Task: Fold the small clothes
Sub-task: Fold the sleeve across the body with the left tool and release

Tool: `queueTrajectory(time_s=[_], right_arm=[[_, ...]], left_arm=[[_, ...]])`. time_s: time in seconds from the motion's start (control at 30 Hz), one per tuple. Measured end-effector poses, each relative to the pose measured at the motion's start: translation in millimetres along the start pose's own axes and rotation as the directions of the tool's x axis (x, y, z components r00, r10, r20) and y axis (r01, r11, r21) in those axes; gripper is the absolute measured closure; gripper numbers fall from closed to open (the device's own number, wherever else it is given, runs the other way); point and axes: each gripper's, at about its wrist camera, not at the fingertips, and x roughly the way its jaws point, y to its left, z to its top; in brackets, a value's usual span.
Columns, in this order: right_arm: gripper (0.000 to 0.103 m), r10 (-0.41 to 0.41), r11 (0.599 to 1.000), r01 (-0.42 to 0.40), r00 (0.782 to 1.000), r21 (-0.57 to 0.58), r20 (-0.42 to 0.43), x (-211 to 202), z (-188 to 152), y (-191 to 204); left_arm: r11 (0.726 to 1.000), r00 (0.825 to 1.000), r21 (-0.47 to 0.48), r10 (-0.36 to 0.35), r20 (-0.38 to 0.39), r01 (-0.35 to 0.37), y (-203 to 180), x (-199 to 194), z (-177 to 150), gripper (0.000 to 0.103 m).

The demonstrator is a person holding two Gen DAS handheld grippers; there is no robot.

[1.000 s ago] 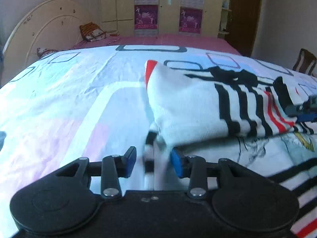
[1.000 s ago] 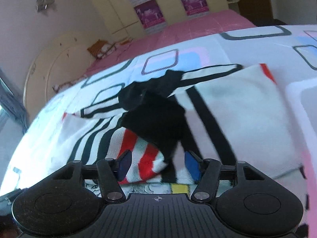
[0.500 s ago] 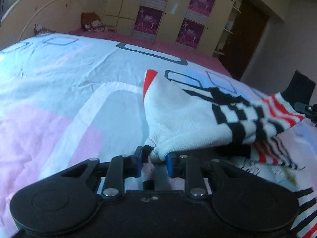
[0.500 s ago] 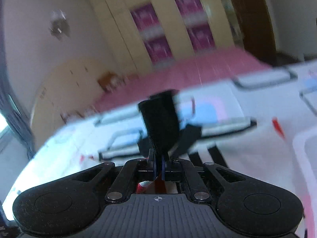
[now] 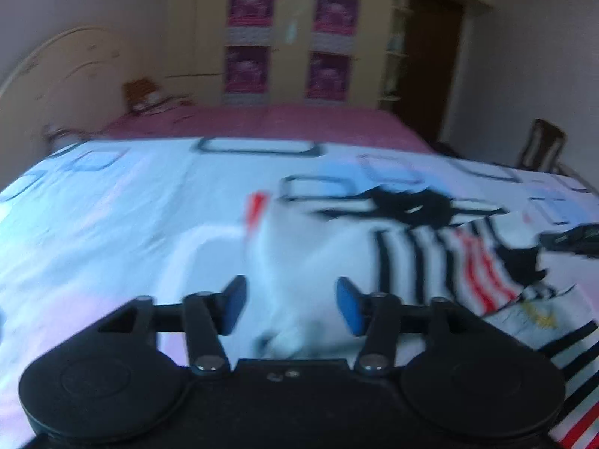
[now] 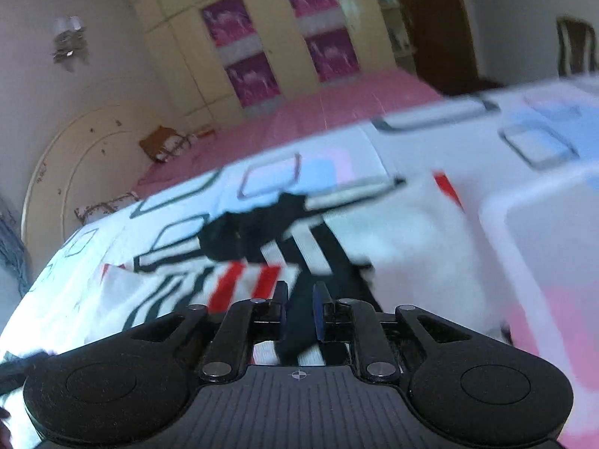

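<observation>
A white small garment (image 5: 318, 254) with black and red stripes lies on the patterned quilt (image 5: 112, 224), folded over itself. My left gripper (image 5: 292, 305) hangs just above its white near edge; its jaws are opening and the blue pads (image 5: 348, 310) stand apart from the cloth between them. My right gripper (image 6: 299, 310) is over the garment's (image 6: 411, 232) striped side, and it also shows as a dark shape (image 5: 572, 237) at the right edge of the left wrist view. Its jaws are opening slightly, with a black strip of the garment (image 6: 295, 333) filling the narrow gap.
The quilt (image 6: 543, 243) covers the near part of the bed, with a pink sheet (image 5: 262, 123) beyond it. A curved headboard (image 5: 56, 63) is at the left, a wardrobe (image 5: 292, 37) with purple posters at the back, and a chair (image 5: 543, 146) at the right.
Both grippers closed on the garment, lifted it and came back down. The left jaws have now spread and let the white edge go. The right gripper's black strip has come down from its raised position.
</observation>
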Motion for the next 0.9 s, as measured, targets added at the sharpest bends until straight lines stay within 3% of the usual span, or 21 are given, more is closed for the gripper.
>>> queueTrajectory(time_s=[0.07,0.13,0.17,0.23,0.3,0.37,0.43,0.47,0.5,0.53,0.63,0.67,0.7,0.73,0.77,0.8,0.83,0.87,0.9], right_arm=[[0.088,-0.037,0.998,0.034,0.997,-0.046,-0.065,24,0,7],[0.089,-0.161,0.985,0.148,0.973,-0.089,-0.167,53,-9,4],[0.089,-0.169,0.984,0.159,0.973,-0.077,-0.156,54,-8,0],[0.089,-0.182,0.982,0.172,0.974,-0.082,-0.135,51,0,1],[0.089,-0.145,0.985,0.135,0.985,-0.111,-0.09,53,8,5],[0.089,-0.123,0.987,0.109,0.986,-0.122,-0.116,70,15,7],[0.089,-0.145,0.978,0.123,0.981,-0.167,-0.126,94,22,8],[0.089,-0.184,0.972,0.16,0.973,-0.17,-0.136,105,25,4],[0.09,-0.202,0.972,0.181,0.969,-0.152,-0.141,108,28,-5],[0.09,-0.193,0.977,0.178,0.972,-0.116,-0.134,110,34,-13],[0.089,-0.214,0.972,0.199,0.97,-0.126,-0.117,102,44,-7],[0.079,-0.176,0.978,0.162,0.979,-0.133,-0.104,95,44,1],[0.062,-0.123,0.984,0.108,0.987,-0.142,-0.103,89,42,9],[0.029,-0.083,0.985,0.067,0.992,-0.159,-0.096,85,38,20],[0.027,-0.033,0.98,0.016,0.996,-0.198,-0.083,81,31,35],[0.027,0.002,0.973,-0.024,0.996,-0.229,-0.094,81,25,47],[0.034,0.03,0.965,-0.058,0.993,-0.254,-0.111,83,19,59],[0.048,0.057,0.955,-0.096,0.988,-0.279,-0.146,88,11,70],[0.063,0.042,0.948,-0.094,0.984,-0.303,-0.174,96,7,77]], left_arm=[[0.998,0.999,0.029,-0.05,-0.014,0.05,-16,26,6,0.033],[0.995,0.994,0.09,-0.023,-0.108,0.033,-27,63,3,0.034],[0.995,0.987,0.098,0.0,-0.161,0.016,-25,77,1,0.036],[0.998,0.991,0.045,-0.026,-0.129,0.033,-12,82,5,0.034],[0.998,0.99,-0.018,-0.054,-0.129,0.052,-2,91,16,0.033],[0.999,0.993,0.011,-0.051,-0.111,0.052,-3,104,31,0.032],[0.999,0.991,0.048,0.01,-0.137,-0.003,2,128,44,0.032],[0.998,0.986,0.04,0.052,-0.161,-0.047,13,143,48,0.029],[0.999,0.984,0.003,0.051,-0.172,-0.051,29,153,49,0.01],[0.997,0.982,-0.045,0.046,-0.181,-0.055,42,157,49,0.008],[0.996,0.987,-0.069,0.054,-0.152,-0.065,54,140,52,0.021],[0.995,0.991,-0.081,0.053,-0.127,-0.063,50,129,53,0.023],[0.996,0.996,-0.082,0.012,-0.089,-0.019,38,116,53,0.023],[0.998,0.998,-0.057,-0.015,-0.062,0.011,23,107,52,0.022],[0.999,0.999,-0.02,-0.028,-0.046,0.027,5,101,50,0.022],[0.999,0.998,0.014,-0.05,-0.045,0.051,-17,97,47,0.021],[0.996,0.995,0.031,-0.082,-0.053,0.084,-33,97,43,0.021],[0.992,0.992,0.051,-0.11,-0.067,0.114,-49,99,37,0.024],[0.992,0.991,0.08,-0.093,-0.091,0.101,-61,106,30,0.026]])
